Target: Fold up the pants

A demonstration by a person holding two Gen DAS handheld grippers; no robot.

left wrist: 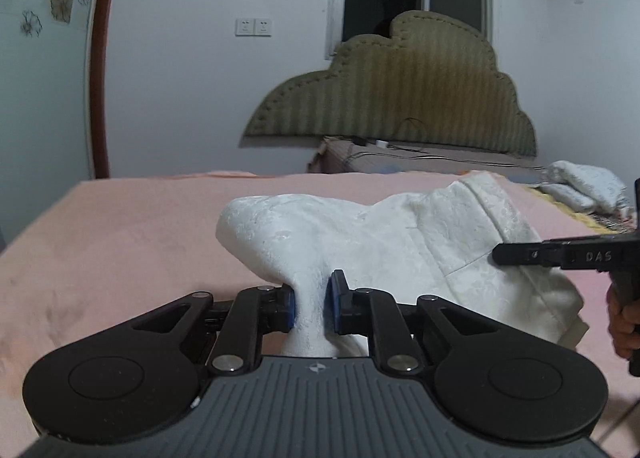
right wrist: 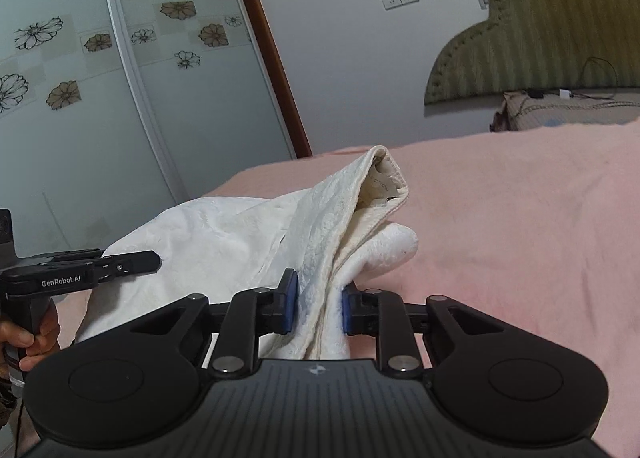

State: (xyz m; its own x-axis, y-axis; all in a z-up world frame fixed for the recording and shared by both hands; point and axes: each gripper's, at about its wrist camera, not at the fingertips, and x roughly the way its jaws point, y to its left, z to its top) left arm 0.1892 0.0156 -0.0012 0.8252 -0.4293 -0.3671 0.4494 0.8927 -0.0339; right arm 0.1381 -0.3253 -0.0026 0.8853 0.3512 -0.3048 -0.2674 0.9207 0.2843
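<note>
- The left claw (left wrist: pixel 312 306) is clamped on a bunched pinch of the white pants (left wrist: pixel 400 250), cloth squeezed between its blue pads (left wrist: pixel 332 304).
- The right claw (right wrist: pixel 318 308) likewise grips a thick gather of the same pants, several layers stacked between its jaws, near the waistband (right wrist: pixel 380 181) with its label showing.
- The pants hang lifted between both claws, partly draped over the pink bed (left wrist: pixel 120 238), not yet laid flat.
- Risk: the pinches are bunched rather than at clean edges, so a fold made from here would likely come out crooked or lumpy.
- Risk: the right claw holds many layers; an inner layer could slip out if pulled taut.
- Risk: uneven tension between the claws may drag the garment across the soft bed cover and wrinkle it.
- A second pale cloth (left wrist: pixel 584 185) lies well apart, near the headboard (left wrist: pixel 400 89).
</note>
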